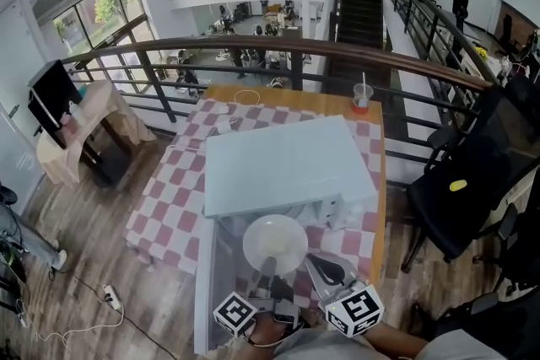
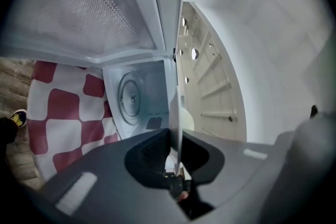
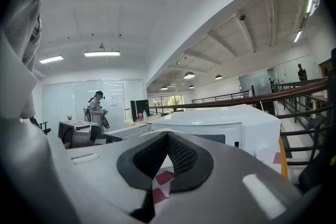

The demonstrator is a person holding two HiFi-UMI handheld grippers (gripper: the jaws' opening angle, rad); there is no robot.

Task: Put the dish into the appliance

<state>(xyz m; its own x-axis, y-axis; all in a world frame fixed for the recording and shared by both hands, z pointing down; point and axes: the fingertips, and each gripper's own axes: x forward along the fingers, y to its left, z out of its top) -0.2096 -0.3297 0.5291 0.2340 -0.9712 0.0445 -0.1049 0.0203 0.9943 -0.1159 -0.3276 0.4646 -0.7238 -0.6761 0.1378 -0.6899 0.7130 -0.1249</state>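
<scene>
The left tongs are pressed together on the rim of the white dish, holding it level just in front of the open mouth of the white microwave, which stands toward the near edge of the checked-cloth desk. Its door is swung open on the left of the dish. The right tongs are pressed together with nothing between them, just to the right of the dish.

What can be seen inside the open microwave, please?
The left gripper view shows a bare round turntable on the cavity floor. The plate in the left tongs and the casing hide the rest; from above, the microwave top covers everything.
</scene>
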